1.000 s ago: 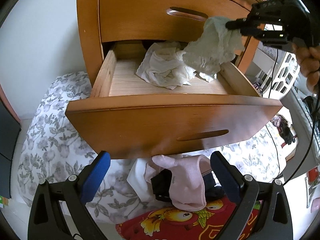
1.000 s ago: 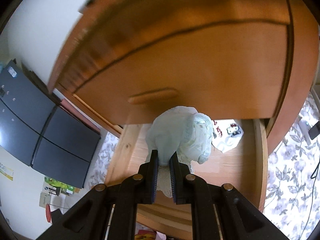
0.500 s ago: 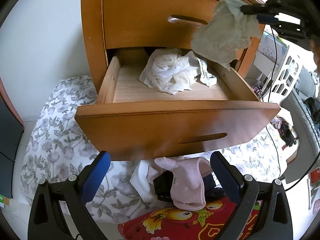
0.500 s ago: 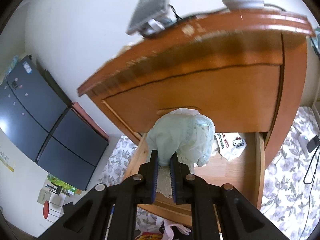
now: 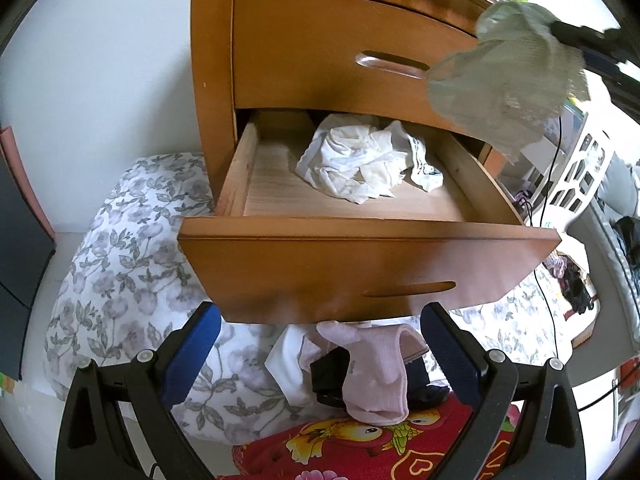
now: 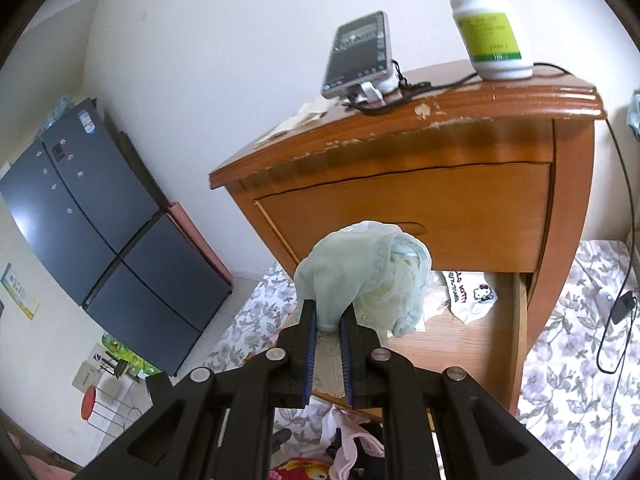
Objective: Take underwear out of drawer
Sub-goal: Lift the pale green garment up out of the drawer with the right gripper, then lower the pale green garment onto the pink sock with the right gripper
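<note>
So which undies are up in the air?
The pale green pair, pinched in the right gripper above the drawer; the white ones lie inside it.

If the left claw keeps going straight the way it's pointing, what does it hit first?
Most likely the open drawer's front panel, which fills the view just ahead of the open left claw. The pink sock and the dark clothes lie lower, under that panel. Depth is hard to judge through the fisheye.
</note>
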Demonstrator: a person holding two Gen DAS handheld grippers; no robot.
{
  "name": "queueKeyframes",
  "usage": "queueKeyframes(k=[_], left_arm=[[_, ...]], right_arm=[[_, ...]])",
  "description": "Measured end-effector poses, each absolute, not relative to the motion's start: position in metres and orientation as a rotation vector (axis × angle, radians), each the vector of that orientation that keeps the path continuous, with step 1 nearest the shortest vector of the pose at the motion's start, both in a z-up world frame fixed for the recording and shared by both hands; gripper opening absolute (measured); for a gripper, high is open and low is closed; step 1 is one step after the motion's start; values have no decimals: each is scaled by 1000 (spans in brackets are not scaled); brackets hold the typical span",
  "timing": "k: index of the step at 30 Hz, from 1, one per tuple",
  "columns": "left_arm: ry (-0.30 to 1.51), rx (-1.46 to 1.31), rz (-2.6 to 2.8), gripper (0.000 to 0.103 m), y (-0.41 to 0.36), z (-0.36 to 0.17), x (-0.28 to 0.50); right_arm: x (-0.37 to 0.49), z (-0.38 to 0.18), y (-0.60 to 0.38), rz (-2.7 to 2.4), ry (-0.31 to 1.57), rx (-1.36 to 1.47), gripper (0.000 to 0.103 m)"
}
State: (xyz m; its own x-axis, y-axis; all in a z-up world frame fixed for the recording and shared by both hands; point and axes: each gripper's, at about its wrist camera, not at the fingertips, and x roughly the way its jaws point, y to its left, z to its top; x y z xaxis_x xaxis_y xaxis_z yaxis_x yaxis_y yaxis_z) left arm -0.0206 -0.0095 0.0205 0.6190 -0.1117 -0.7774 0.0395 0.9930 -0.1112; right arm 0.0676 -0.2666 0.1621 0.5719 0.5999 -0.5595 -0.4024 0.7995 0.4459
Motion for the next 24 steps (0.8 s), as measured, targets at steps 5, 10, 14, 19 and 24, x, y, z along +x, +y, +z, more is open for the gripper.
queueKeyframes(k=[5, 10, 14, 19, 24], left_arm=[[888, -94, -71, 100, -8, 26, -25], [875, -98, -58, 100, -7, 32, -30], [866, -105, -45, 100, -6, 37, -34], [846, -114, -30, 100, -4, 44, -42], [827, -113, -20, 100, -2, 52, -51]], right_arm=[[50, 167, -268, 608, 744, 267, 12], [36, 175, -270, 618, 726, 255, 12], [21, 184, -271, 621, 704, 232, 12], [4, 186, -268, 620, 713, 197, 12], [-10, 175, -264, 612, 746, 169, 12]])
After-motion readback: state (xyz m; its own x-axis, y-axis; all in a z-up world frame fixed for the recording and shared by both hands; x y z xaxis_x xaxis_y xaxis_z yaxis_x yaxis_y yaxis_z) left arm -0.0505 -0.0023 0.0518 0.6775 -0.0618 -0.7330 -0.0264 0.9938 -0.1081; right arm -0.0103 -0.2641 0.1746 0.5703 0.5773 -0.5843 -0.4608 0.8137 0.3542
